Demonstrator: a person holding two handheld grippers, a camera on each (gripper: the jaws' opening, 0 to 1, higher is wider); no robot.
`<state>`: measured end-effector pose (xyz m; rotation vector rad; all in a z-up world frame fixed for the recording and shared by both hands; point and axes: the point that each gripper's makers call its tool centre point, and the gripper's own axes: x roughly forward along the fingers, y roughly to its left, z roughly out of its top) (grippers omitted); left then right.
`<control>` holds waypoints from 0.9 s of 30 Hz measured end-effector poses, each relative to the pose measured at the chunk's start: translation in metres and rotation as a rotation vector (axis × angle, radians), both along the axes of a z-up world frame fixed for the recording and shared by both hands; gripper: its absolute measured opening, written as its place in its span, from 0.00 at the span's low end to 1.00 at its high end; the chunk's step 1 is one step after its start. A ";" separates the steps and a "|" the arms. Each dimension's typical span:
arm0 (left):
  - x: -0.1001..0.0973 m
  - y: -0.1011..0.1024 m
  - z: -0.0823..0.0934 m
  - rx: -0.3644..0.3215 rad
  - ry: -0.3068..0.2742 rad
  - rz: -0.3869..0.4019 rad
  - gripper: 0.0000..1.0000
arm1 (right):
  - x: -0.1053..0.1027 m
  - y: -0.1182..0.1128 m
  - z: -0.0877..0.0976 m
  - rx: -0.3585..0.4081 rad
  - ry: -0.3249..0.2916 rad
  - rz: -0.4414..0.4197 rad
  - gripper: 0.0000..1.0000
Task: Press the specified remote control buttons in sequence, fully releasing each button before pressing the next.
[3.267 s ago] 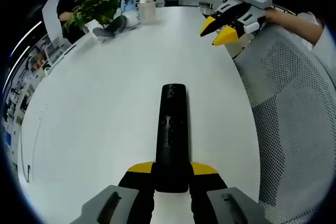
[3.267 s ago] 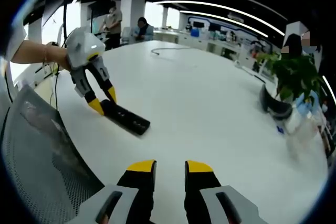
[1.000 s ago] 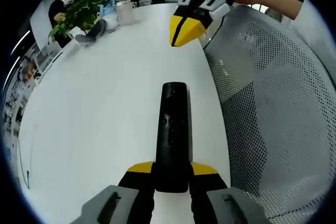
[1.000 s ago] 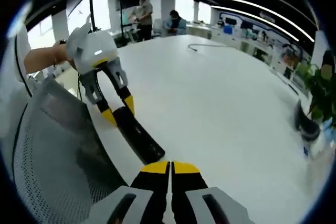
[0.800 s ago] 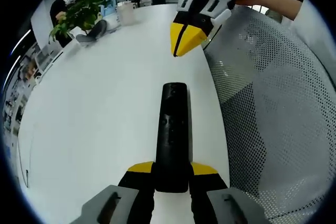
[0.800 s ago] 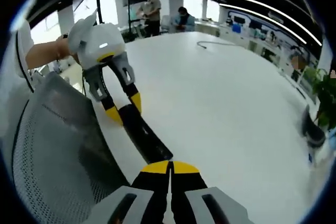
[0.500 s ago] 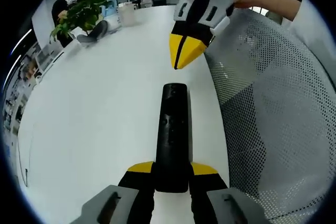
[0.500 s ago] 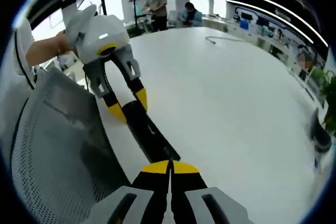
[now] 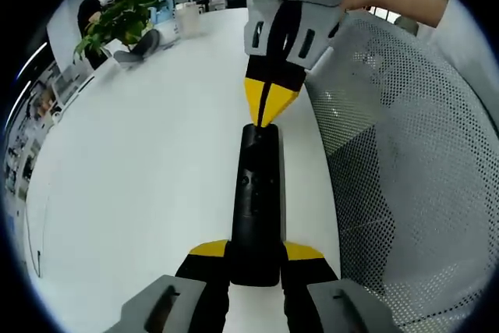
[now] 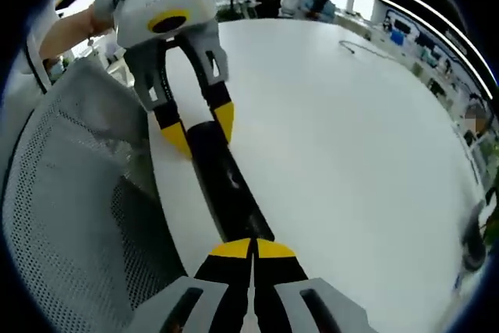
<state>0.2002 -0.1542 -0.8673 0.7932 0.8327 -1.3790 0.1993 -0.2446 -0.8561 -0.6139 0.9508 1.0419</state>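
Observation:
A long black remote control (image 9: 256, 193) lies lengthwise on the white table (image 9: 140, 177). My left gripper (image 9: 256, 251) is shut on its near end, one yellow-tipped finger on each side. My right gripper (image 9: 265, 118) comes down from the top of the left gripper view, shut, with its yellow tips meeting the remote's far end. In the right gripper view the shut right gripper (image 10: 251, 247) rests over one end of the remote control (image 10: 226, 181). The left gripper (image 10: 200, 132), held by a hand, clamps the other end.
A grey mesh chair back (image 9: 405, 193) stands close beside the table edge, also seen as mesh chair back (image 10: 70, 216). A potted plant (image 9: 117, 21) and a cup (image 9: 187, 17) sit at the table's far side. A cable (image 10: 366, 46) lies farther off.
My right gripper went from open to shut, then dropped from above the table to the remote's far end. The left gripper kept its hold on the remote.

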 end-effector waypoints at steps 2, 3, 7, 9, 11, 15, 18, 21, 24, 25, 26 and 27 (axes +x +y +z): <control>0.000 0.000 0.000 0.001 0.001 -0.001 0.24 | 0.000 0.000 0.000 -0.025 0.000 0.021 0.00; 0.000 0.000 0.000 0.003 0.001 -0.002 0.24 | -0.001 0.000 -0.001 -0.047 -0.004 0.041 0.00; 0.000 0.000 0.000 0.005 0.002 -0.005 0.24 | -0.001 0.000 -0.003 -0.144 -0.006 0.128 0.00; 0.000 0.000 0.000 0.004 0.003 -0.004 0.24 | 0.000 0.000 -0.003 -0.169 0.019 0.130 0.00; 0.000 0.000 0.000 0.003 0.004 -0.004 0.24 | 0.001 0.001 -0.004 -0.187 0.041 0.131 0.00; 0.000 0.001 0.000 0.000 0.006 -0.008 0.24 | 0.002 0.000 -0.003 -0.146 0.061 0.078 0.00; 0.000 0.001 0.000 -0.004 0.005 -0.007 0.24 | 0.002 0.000 -0.002 -0.059 0.037 0.044 0.00; 0.000 0.001 0.000 -0.008 0.005 -0.005 0.24 | 0.001 -0.002 -0.001 -0.016 0.032 0.025 0.00; 0.000 0.001 0.000 -0.007 0.006 -0.005 0.24 | 0.002 0.000 0.001 0.024 0.014 0.012 0.00; 0.000 0.001 0.000 -0.006 0.006 -0.006 0.24 | 0.003 0.005 0.004 0.065 -0.001 -0.005 0.00; 0.000 0.001 0.000 -0.006 0.007 -0.005 0.24 | 0.001 0.006 0.007 0.076 -0.003 0.000 0.00; 0.000 0.001 0.000 -0.005 0.006 -0.005 0.24 | 0.001 0.007 0.008 0.078 -0.012 0.002 0.00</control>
